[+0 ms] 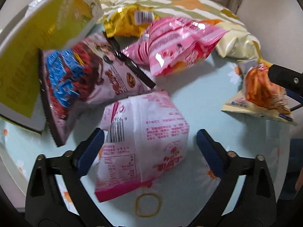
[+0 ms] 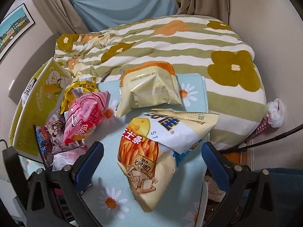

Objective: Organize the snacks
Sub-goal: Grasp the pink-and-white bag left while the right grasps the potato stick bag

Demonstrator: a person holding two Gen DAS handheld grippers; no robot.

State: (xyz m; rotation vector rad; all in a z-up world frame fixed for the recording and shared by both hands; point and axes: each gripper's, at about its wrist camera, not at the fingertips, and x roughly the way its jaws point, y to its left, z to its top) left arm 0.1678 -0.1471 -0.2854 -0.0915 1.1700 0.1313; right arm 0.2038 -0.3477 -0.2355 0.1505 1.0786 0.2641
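Left tongs (image 1: 150, 141) stand wide apart with nothing gripped; a white and pink packet (image 1: 144, 149) lies between the pads, one pad at or very near its barcode edge, the other clear of it. Right tongs (image 2: 152, 154) are likewise spread and empty, straddling a cheese-stick bag (image 2: 151, 151) that lies flat on the daisy-print cloth (image 2: 106, 194). Judged by appearance, both bags are light, air-puffed film pouches: soft, slick, easily crushed, contents probably brittle. The best hold would be across a crimped end seam or a flattened corner, with light pressure, not over the swollen middle. Beyond the left tongs lie a dark chocolate-snack bag (image 1: 79, 83), a striped pink bag (image 1: 176, 47) and a gold packet (image 1: 128, 22), overlapping one another, with a green box (image 1: 43, 43) tilted beside them. A pale yellow bread packet (image 2: 151, 89) rests further off, against a flowered quilt (image 2: 170, 43). It cannot be settled whether the support is a bed or a table. The left view is blurred, so print is unreadable. The box's far end is cut off, its contents are unseen, and the gold packet is largely covered in the right view
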